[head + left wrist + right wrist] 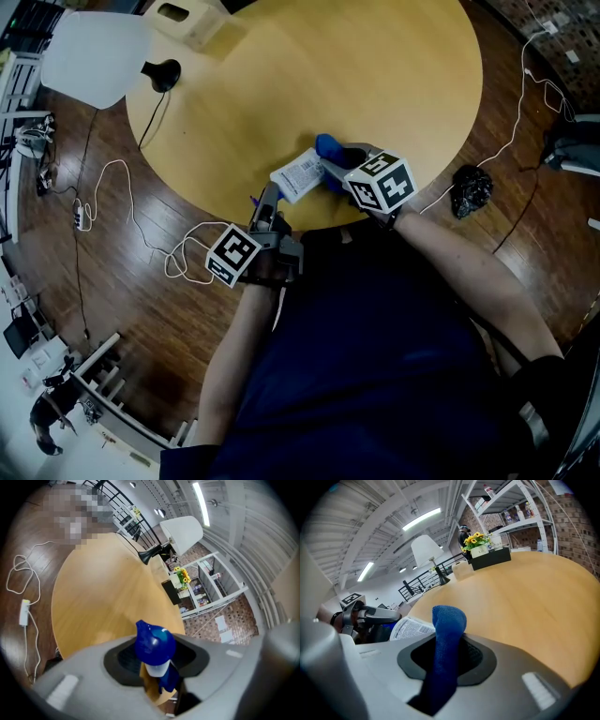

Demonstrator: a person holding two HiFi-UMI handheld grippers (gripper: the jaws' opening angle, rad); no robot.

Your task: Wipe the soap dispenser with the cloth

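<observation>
Tongs at left (pixel 269 202) clamp the soap dispenser (pixel 298 175), tongs at right (pixel 342 165) pinch the blue cloth (pixel 449 620)

Your right gripper (pixel 447 660) pinches the blue cloth (pixel 449 620), which stands up between its jaws; the soap dispenser (pixel 410 629) shows its white label just left, above the wooden table (pixel 525 588).

The round wooden table (pixel 394 84) spreads out ahead of the left gripper (pixel 267 204). Well beyond that gripper, towards its left, a white-shaded lamp (pixel 108 58) stands by the table's rim. A cream box (pixel 187 17) sits farther off. A black planter of yellow flowers (pixel 487 555) stands far ahead of the right gripper (pixel 337 167).
</observation>
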